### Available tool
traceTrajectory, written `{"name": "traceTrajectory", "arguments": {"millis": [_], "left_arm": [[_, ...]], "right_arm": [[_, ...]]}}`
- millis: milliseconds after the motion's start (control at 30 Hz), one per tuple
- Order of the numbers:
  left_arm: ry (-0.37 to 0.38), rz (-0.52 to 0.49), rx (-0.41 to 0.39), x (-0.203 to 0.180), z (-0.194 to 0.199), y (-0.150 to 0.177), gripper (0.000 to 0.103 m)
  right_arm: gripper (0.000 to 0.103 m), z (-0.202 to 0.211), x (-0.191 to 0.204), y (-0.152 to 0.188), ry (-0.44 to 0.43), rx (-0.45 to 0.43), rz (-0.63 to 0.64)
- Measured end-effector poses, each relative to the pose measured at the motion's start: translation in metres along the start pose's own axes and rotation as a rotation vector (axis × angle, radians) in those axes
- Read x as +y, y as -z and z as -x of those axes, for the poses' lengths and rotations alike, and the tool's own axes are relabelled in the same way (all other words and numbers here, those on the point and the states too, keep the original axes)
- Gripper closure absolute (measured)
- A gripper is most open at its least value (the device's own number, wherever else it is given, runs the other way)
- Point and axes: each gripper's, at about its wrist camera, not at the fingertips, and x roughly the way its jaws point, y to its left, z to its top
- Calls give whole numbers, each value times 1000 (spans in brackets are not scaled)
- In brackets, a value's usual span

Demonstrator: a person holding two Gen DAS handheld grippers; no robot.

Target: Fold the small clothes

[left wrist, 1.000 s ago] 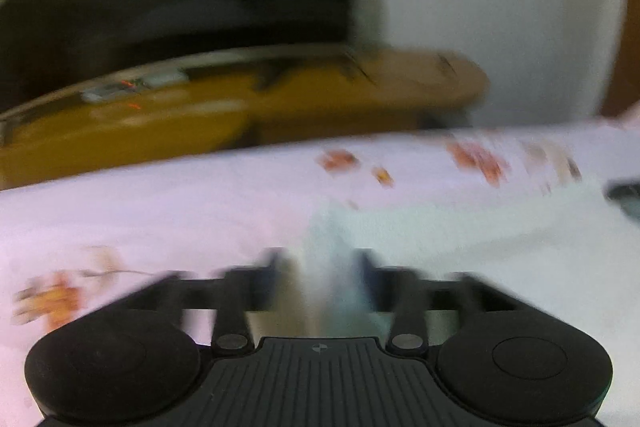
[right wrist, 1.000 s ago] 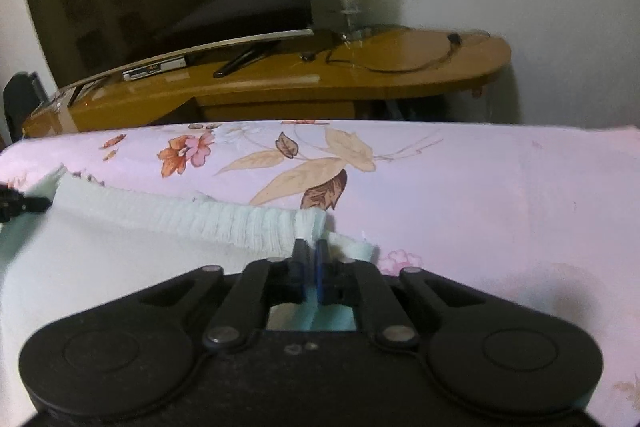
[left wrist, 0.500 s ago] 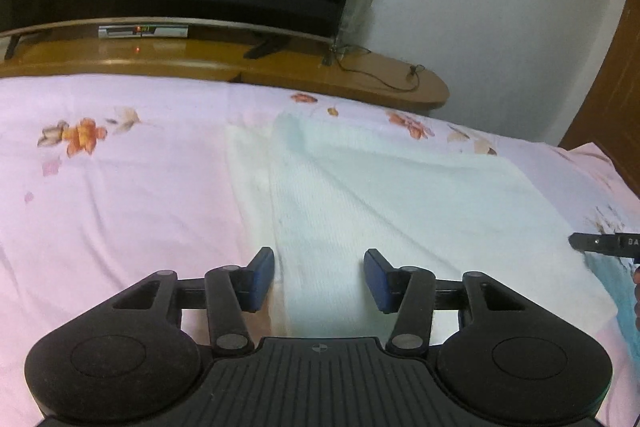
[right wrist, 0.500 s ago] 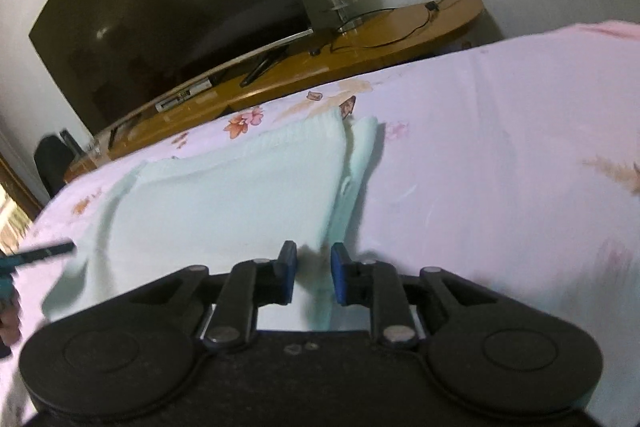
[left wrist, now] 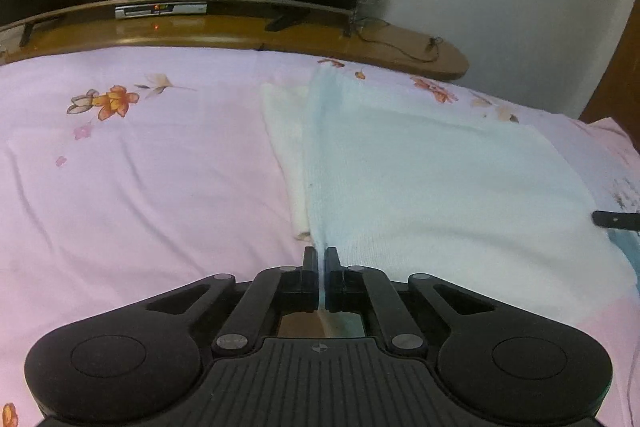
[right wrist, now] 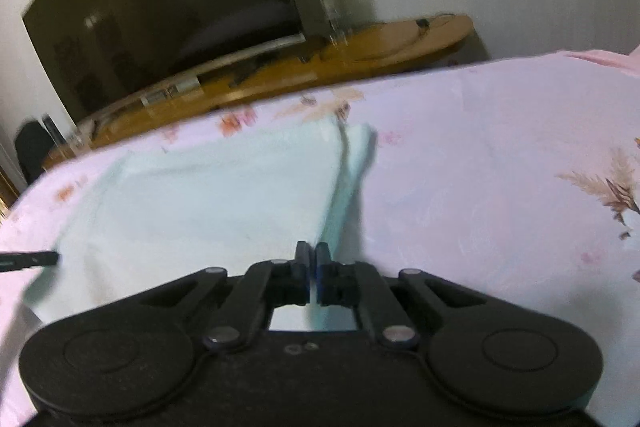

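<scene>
I've got both sets of jaws pinched on the near edge of the pale blue garment (left wrist: 432,187) — left gripper (left wrist: 320,263) on its left corner, right gripper (right wrist: 312,259) on its right. It lies flat straight ahead on the pink bedsheet (left wrist: 140,187), its near edge spanning between my grippers.

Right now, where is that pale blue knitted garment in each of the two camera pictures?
Left wrist view: the pale blue garment fills the centre and right, its near left corner pinched in the left claw.
Right wrist view: the garment spreads centre-left.
Shared landmark: the television.
</scene>
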Motion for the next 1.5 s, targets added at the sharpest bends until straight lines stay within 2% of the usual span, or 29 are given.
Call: {"name": "traceTrajectory", "arguments": {"millis": [33, 67, 133, 200, 300, 400, 467, 567, 600, 633, 667, 733, 800, 833, 867, 900, 933, 1000, 1033, 1100, 1133, 1167, 1200, 1233, 1267, 1300, 1367, 1400, 1500], "left_arm": [[-13, 1, -8, 0, 5, -1, 98], [-52, 10, -25, 0, 13, -2, 94], [-101, 18, -75, -5, 34, -3, 61], [-59, 19, -149, -24, 51, -3, 53], [13, 5, -160, -75, 47, 4, 53], [30, 25, -139, -122, 32, 16, 53], [49, 39, -114, -137, 23, 24, 53], [-11, 45, -48, -139, 11, 39, 53], [-7, 50, -67, -134, 14, 45, 53], [-25, 54, -82, -128, 19, 49, 53], [-69, 43, -85, -126, 26, 52, 53], [-128, 47, -96, -107, 37, 59, 53], [-101, 68, -104, -83, 49, 66, 53], [-87, 66, -103, -76, 53, 67, 53], [-95, 55, -103, -74, 55, 66, 53], [-155, 40, -94, -74, 54, 65, 53], [-156, 39, -94, -70, 52, 64, 53], [-141, 90, -97, -65, 58, 62, 53], [-155, 98, -107, -67, 61, 61, 53], [-168, 89, -135, -69, 65, 57, 52], [-177, 88, -116, -68, 60, 57, 50], [-183, 96, -71, -64, 51, 58, 50], [-188, 82, -80, -61, 48, 62, 45], [-218, 80, -65, -60, 47, 62, 39], [-200, 111, -60, -53, 49, 61, 39], [-202, 143, -65, -48, 54, 60, 39], [-236, 143, -125, -47, 67, 55, 39], [-233, 133, -158, -50, 74, 52, 39], [-177, 122, -211, -57, 66, 22, 39]], "right_arm": [[97, -3, -2, 1, 1, 6, -7], [87, -1, -1, 1, 3, -7, -18], [78, 18, 3, 0, 14, -82, -40], [76, 37, 16, 5, -25, -122, -26], [79, 36, 64, 21, -102, -83, 65], [80, 23, 113, 40, -122, -66, 132], [78, 15, 136, 46, -79, -64, 150], [83, 5, 154, 53, -75, -68, 133], [81, 0, 156, 56, -64, -44, 131], [75, -4, 154, 60, -62, -2, 132], [75, -6, 153, 64, -51, 27, 138], [77, 5, 146, 73, -5, -2, 177], [78, 20, 119, 76, 96, -31, 163], [81, 28, 104, 78, 127, -40, 136], [87, 37, 82, 79, 130, -47, 90], [88, 42, 67, 78, 110, -48, 53], [88, 46, 57, 77, 137, -42, 33], [88, 46, 50, 75, 123, -35, 19], [87, 45, 53, 72, 126, -31, 28], [76, 51, 60, 69, 140, -63, 49], [70, 56, 65, 67, 142, -96, 55], [72, 58, 66, 69, 144, -114, 60], [72, 56, 65, 68, 150, -111, 60], [73, 50, 57, 71, 167, -77, 47], [73, 39, 50, 71, 186, -18, 32], [73, 37, 45, 72, 181, -30, 34], [72, 42, 37, 66, 176, -11, 15], [72, 48, 32, 63, 159, -30, -12], [74, 50, 26, 46, 138, -100, -36]]}}
